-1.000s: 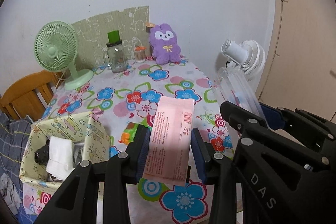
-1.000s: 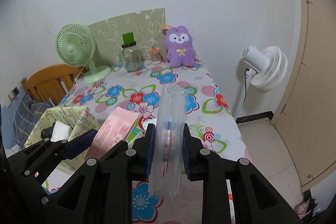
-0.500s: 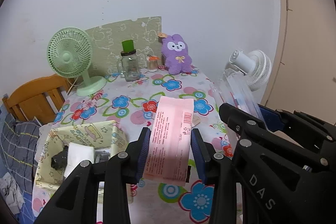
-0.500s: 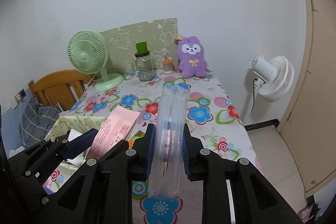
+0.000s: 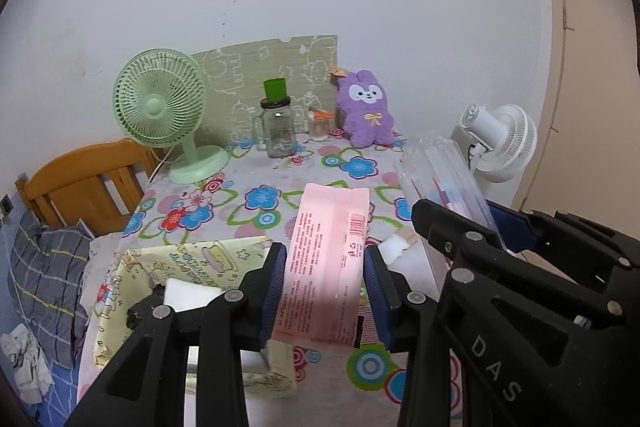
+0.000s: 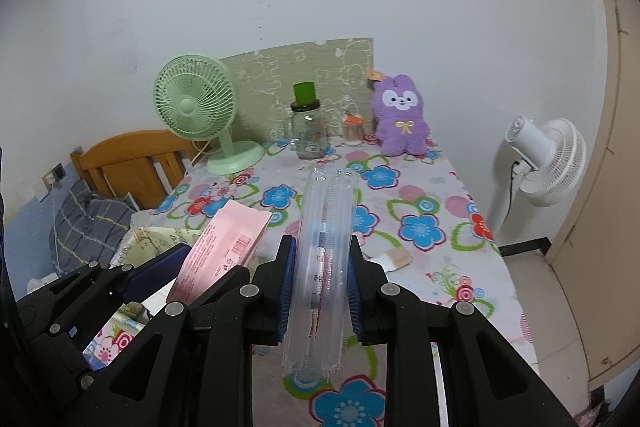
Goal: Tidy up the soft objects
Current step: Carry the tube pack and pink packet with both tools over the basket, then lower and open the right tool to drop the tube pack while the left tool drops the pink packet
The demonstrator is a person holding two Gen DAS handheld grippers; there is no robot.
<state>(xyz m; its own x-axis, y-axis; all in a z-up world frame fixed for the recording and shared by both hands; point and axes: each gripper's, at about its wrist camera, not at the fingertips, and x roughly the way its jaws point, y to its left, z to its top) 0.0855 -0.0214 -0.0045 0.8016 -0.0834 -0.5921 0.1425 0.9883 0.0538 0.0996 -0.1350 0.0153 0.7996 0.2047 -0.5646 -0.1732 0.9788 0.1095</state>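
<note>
Above the floral table (image 5: 256, 187):
left gripper (image 5: 325, 281): clamped on pink packet (image 5: 326, 259) — over storage box (image 5: 192, 259)
right gripper (image 6: 322, 279): clamped on clear plastic pack (image 6: 322, 247)

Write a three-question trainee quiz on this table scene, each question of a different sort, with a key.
1. True or false: the left hand-held gripper is shut on the pink packet.
2. What does the right hand-held gripper hold? A) the purple plush rabbit B) the clear plastic packet C) the green fan
3. Fill in: the glass jar stands between the green fan and the ____.

Key: 1 true. 2 B, the clear plastic packet. 3 purple plush rabbit.
</note>
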